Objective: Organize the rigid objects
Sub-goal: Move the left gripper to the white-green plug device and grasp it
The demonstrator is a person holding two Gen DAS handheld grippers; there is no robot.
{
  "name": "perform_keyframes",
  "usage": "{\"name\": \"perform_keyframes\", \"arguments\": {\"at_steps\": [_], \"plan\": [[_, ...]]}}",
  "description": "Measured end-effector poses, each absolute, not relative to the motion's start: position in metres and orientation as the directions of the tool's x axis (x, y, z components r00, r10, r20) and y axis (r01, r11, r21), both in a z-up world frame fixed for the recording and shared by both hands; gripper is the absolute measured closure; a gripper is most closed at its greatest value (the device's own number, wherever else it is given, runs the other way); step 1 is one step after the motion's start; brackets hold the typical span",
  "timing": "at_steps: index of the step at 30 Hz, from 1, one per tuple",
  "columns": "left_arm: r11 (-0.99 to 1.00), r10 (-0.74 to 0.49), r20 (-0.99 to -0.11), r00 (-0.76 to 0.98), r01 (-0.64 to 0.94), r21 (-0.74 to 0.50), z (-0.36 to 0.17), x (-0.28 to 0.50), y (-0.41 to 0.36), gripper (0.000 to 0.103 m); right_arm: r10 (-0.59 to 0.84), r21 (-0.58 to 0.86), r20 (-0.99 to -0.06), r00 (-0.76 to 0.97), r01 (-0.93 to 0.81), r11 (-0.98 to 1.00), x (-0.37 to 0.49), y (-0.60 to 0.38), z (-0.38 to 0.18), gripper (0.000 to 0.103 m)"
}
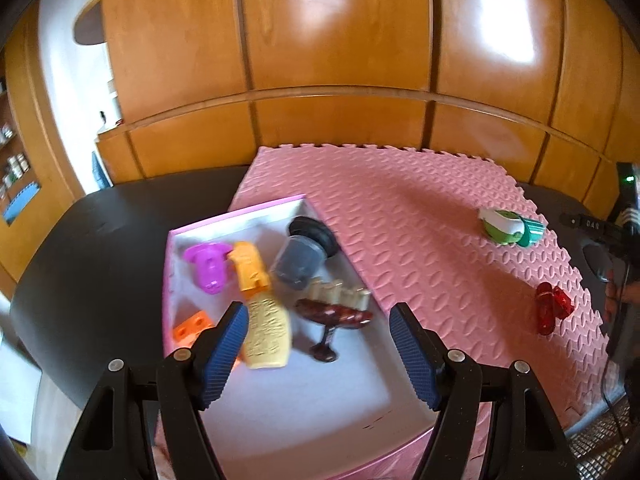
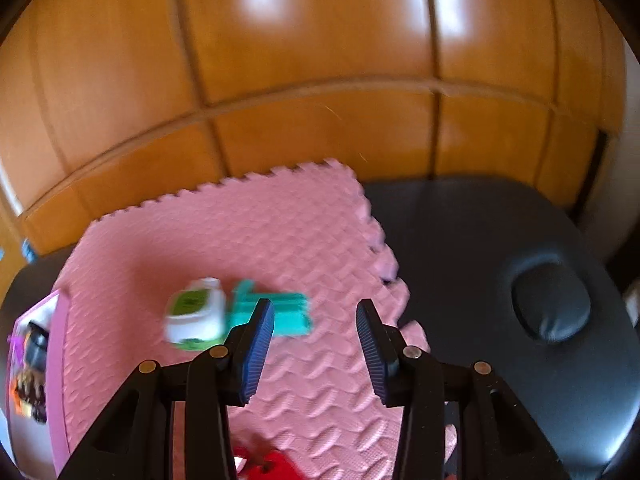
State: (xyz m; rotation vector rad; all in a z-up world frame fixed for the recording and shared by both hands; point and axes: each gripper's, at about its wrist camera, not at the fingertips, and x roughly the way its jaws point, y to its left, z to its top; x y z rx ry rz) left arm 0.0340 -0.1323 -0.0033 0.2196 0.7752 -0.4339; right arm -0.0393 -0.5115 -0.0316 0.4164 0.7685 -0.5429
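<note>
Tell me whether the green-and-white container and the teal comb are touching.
Touching. The left wrist view shows the green-and-white container pressed against the teal comb on the pink mat, no gap between them.

Foam mat [image 1: 400, 216]: pink w/ raised wave pattern, under both grippers. Box [image 1: 240, 216]: pink rim, white inside, below left gripper [image 1: 320, 344], whose pads [image 1: 224, 356] are blue, ribbed, on black arms. In box: purple toy [image 1: 208, 268], orange-yellow bottle [image 1: 260, 308], grey jar [image 1: 300, 260] w/ black lid, dark brown glossy stand [image 1: 332, 320], orange block [image 1: 192, 328]. Right of left gripper: red clear piece [image 1: 554, 310]. Just ahead-left of right gripper [image 2: 316, 344]: white-green container [image 2: 196, 316], teal piece [image 2: 272, 312]. Table [image 1: 100, 260] black; wall panels [image 1: 320, 40] orange-brown wood.
</note>
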Motion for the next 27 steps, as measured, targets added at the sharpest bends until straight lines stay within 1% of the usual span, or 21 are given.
{"name": "perform_keyframes", "arguments": {"at_steps": [2, 6, 15, 19, 27], "plan": [[0.882, -0.303, -0.719, 0.625, 0.47, 0.037, -0.003, 0.035, -0.145, 0.03, -0.293, 0.198, -0.739, 0.606, 0.612, 0.766, -0.044, -0.519, -0.03, 0.06], [0.861, -0.315, -0.723, 0.615, 0.505, 0.055, -0.003, 0.034, -0.169, 0.029, -0.264, 0.238, -0.752, 0.604, 0.622, 0.746, -0.047, -0.522, -0.029, 0.06], [0.83, -0.332, -0.737, 0.589, 0.554, 0.069, -0.006, 0.038, -0.209, 0.029, -0.251, 0.253, -0.76, 0.599, 0.63, 0.734, -0.047, -0.524, -0.03, 0.06], [0.818, -0.337, -0.75, 0.569, 0.572, 0.066, -0.011, 0.041, -0.223, 0.029, -0.241, 0.273, -0.766, 0.596, 0.641, 0.718, -0.048, -0.529, -0.031, 0.06], [0.806, -0.345, -0.793, 0.502, 0.591, 0.023, -0.026, 0.054, -0.254, 0.029, -0.226, 0.308, -0.77, 0.597, 0.657, 0.688, -0.052, -0.535, -0.031, 0.06]]}}
